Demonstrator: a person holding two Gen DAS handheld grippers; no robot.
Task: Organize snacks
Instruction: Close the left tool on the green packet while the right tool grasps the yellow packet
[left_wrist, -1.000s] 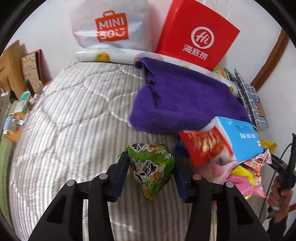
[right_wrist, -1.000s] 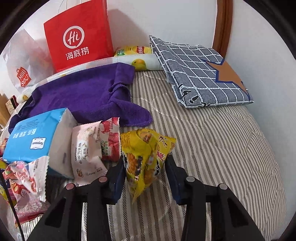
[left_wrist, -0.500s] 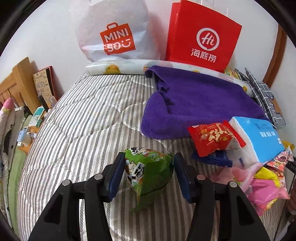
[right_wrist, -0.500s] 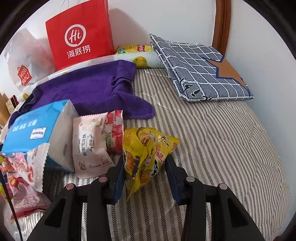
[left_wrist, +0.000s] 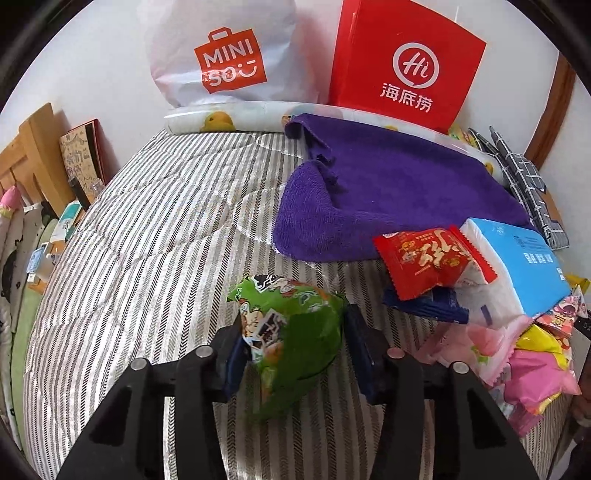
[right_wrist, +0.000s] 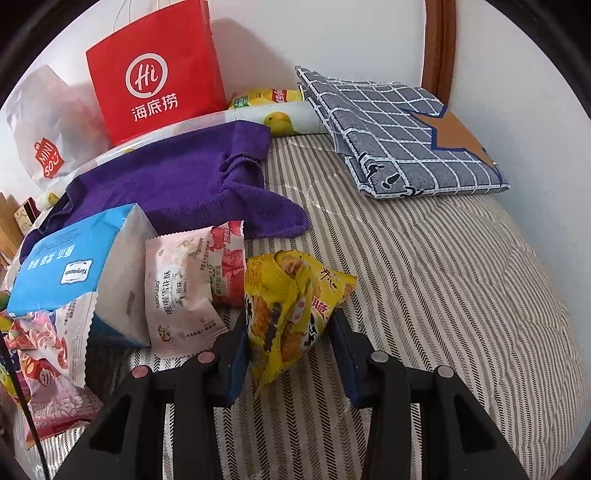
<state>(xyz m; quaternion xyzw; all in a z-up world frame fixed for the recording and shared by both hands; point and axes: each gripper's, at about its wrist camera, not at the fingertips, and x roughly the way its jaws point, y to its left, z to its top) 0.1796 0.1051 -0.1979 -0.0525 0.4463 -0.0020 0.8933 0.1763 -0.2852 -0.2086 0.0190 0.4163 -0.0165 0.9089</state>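
Left wrist view first: I have the bed (left_wrist: 140, 236) spread wide ahead of the left tongs (left_wrist: 291, 343), striped quilt bare to the front-left, and that is the biggest open room I can see. Far ahead against the wall stand the white bag (left_wrist: 221, 55) and the red bag (left_wrist: 406, 66); the purple towel (left_wrist: 388, 192) lies ahead-right, between me and them. Just right of the tongs sits the snack pile (left_wrist: 517, 332), with the blue pack (left_wrist: 524, 266) and a red packet (left_wrist: 424, 258) on top.

My left tongs are clenched on the green packet (left_wrist: 291, 332), lifted clear of the quilt as far as I can judge. My right tongs (right_wrist: 291, 332) likewise grip the yellow packet (right_wrist: 291, 314), with the pile just to their left and the checked cushion (right_wrist: 399, 136) far ahead-right.

I judge I am mid-carry, one snack in each hand, sorting them out of the pile. Next I need a drop spot for each: the bags ahead look likely targets, but I cannot tell that. Reaching them means passing over the towel without dragging it.

Edges: the bed falls away at far left of the left tongs, toward clutter on the floor (left_wrist: 40, 258), and at right of the right tongs near the wall. I would stay central.
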